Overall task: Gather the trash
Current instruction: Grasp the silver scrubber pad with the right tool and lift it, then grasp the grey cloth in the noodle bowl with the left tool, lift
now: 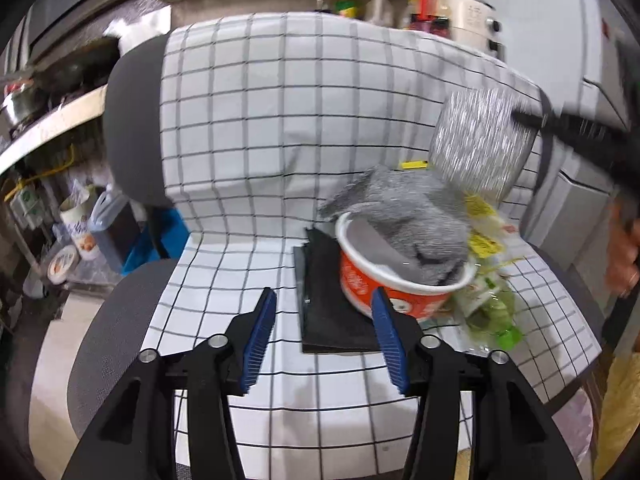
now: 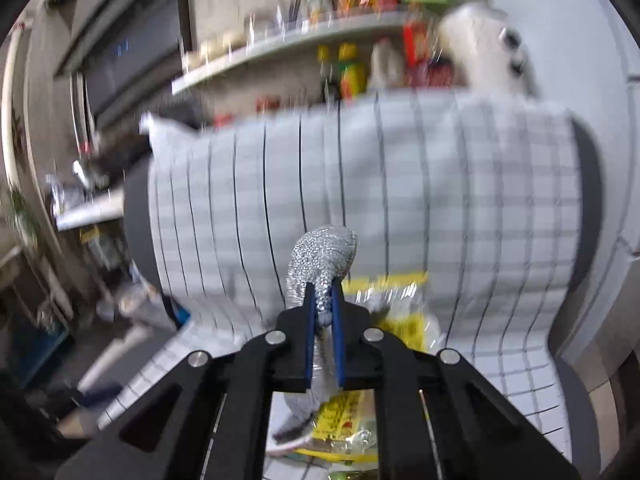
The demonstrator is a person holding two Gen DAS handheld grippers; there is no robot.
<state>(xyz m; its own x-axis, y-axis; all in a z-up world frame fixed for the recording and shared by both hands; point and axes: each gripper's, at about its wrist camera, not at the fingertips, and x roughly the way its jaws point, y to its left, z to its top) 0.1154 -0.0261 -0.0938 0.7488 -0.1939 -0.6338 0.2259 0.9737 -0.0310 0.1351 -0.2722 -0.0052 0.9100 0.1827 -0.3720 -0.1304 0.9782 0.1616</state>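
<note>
A red and white paper bowl (image 1: 384,284) sits on a dark flat packet (image 1: 332,300) on a chair covered with a white checked cloth (image 1: 256,128). A grey crumpled wrapper (image 1: 416,216) lies in the bowl. My right gripper (image 2: 323,292) is shut on a silver glittery foil bag (image 2: 324,260), seen lifted above the bowl in the left wrist view (image 1: 480,140). My left gripper (image 1: 324,300) is open, low over the seat just in front of the bowl. A clear yellow-printed plastic bag (image 1: 486,236) and a crushed green bottle (image 1: 492,316) lie right of the bowl.
Kitchen shelves with bottles (image 1: 348,2) and a white appliance (image 1: 472,16) stand behind the chair. A counter with pans (image 1: 48,92) and floor clutter (image 1: 80,232) are at left. A grey cabinet (image 1: 576,200) is at right.
</note>
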